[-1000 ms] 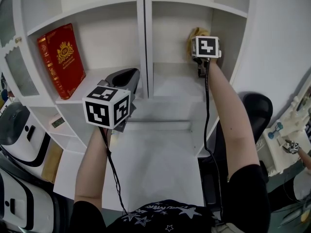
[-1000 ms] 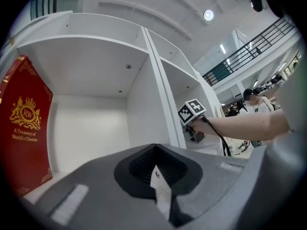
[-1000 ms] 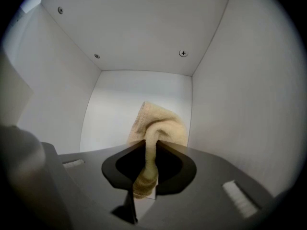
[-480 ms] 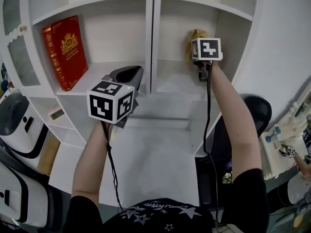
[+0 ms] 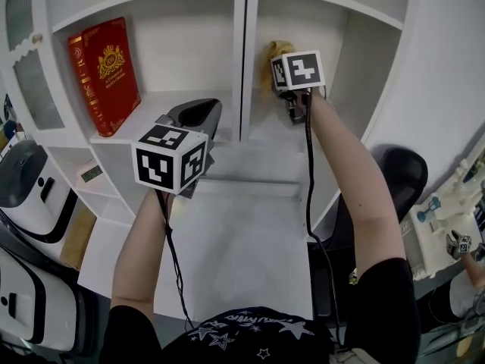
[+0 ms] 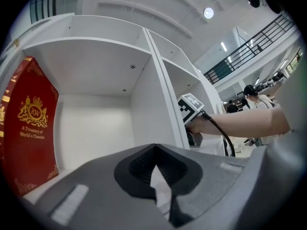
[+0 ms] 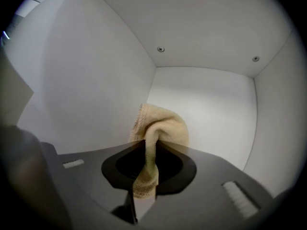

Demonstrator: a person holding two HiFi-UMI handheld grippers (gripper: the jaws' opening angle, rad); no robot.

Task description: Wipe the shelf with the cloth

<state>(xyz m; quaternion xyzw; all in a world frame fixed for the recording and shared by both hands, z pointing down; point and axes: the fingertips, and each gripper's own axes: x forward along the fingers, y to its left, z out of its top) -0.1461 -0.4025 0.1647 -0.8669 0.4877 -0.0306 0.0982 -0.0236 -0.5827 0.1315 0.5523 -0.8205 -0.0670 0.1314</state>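
The yellow cloth (image 5: 270,58) is pinched in my right gripper (image 5: 295,78), which is shut on it inside the right compartment of the white shelf (image 5: 280,139), near the back wall and close to the divider (image 5: 244,51). In the right gripper view the cloth (image 7: 160,123) bunches above the jaws of the right gripper (image 7: 146,145) and hangs down between them, facing the compartment's back left corner. My left gripper (image 5: 197,116) is shut on nothing at the front edge of the left compartment. In its own view, the left gripper (image 6: 154,150) has its jaws meeting.
A red book (image 5: 104,73) leans upright at the left of the left compartment, also seen as the red book (image 6: 26,128). White machines (image 5: 30,203) stand at the lower left. A black chair (image 5: 398,169) is at the right. A white desk top (image 5: 242,249) lies below the shelf.
My right gripper has carried the cloth leftward along the right compartment, toward the divider. The left gripper has stayed where it was.
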